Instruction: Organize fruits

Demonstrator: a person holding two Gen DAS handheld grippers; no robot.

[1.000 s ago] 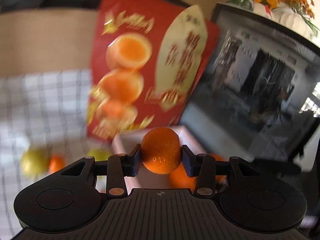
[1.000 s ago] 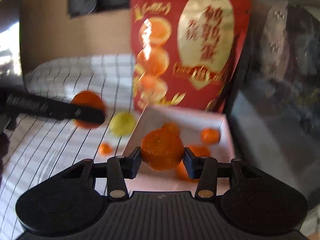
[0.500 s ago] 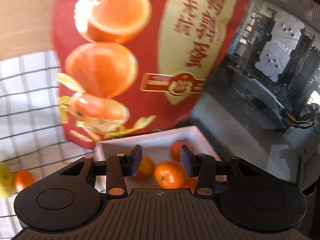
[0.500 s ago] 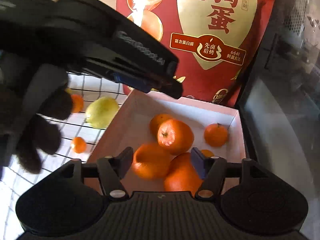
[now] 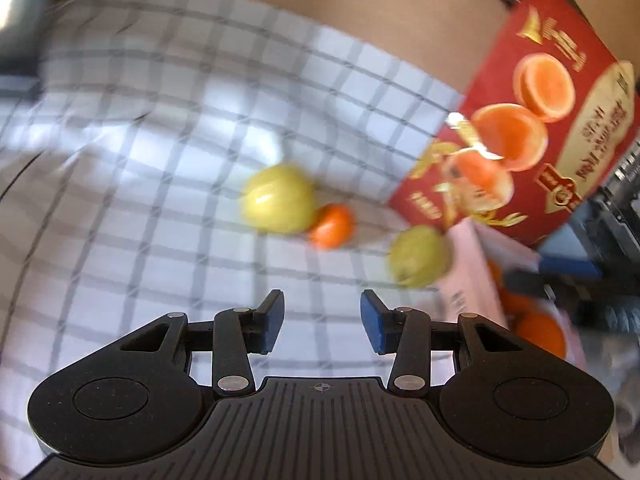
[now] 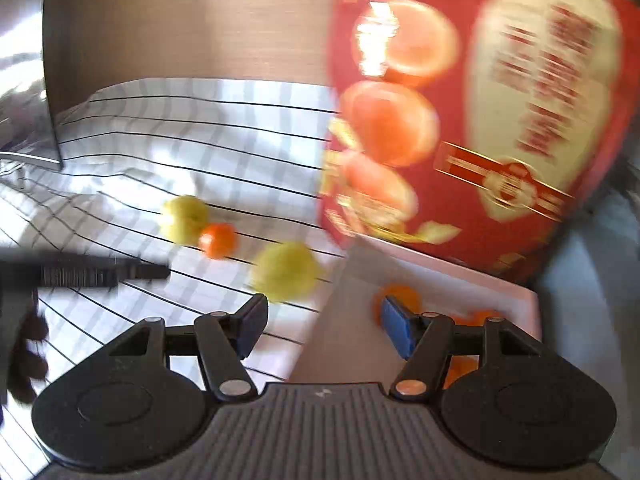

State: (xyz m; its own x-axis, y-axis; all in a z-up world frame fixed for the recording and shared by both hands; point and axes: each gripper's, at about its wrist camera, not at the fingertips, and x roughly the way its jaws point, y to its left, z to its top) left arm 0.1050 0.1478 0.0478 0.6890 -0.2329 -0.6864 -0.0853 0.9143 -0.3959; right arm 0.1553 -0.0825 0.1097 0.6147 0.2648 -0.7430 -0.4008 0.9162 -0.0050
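My left gripper [image 5: 322,322] is open and empty above the checked cloth [image 5: 140,160]. Ahead of it lie a yellow-green fruit [image 5: 278,198], a small orange [image 5: 332,226] touching it, and a second green fruit [image 5: 420,256] against the white box [image 5: 470,280]. My right gripper [image 6: 324,330] is open and empty over the box's left wall [image 6: 340,320]. Oranges [image 6: 396,300] lie in the box. The same two yellow-green fruits [image 6: 184,218] [image 6: 284,270] and small orange [image 6: 218,240] show on the cloth in the right wrist view. The left gripper's finger [image 6: 104,272] shows at its left.
A red snack bag [image 6: 460,120] stands upright behind the box, also in the left wrist view [image 5: 540,128]. A dark appliance [image 5: 616,184] is at the right. Wooden table surface [image 6: 180,32] lies beyond the cloth. Both views are motion-blurred.
Both grippers let go of their oranges into the box and opened. Both then swung left toward the fruits on the cloth; the left gripper has left the box.
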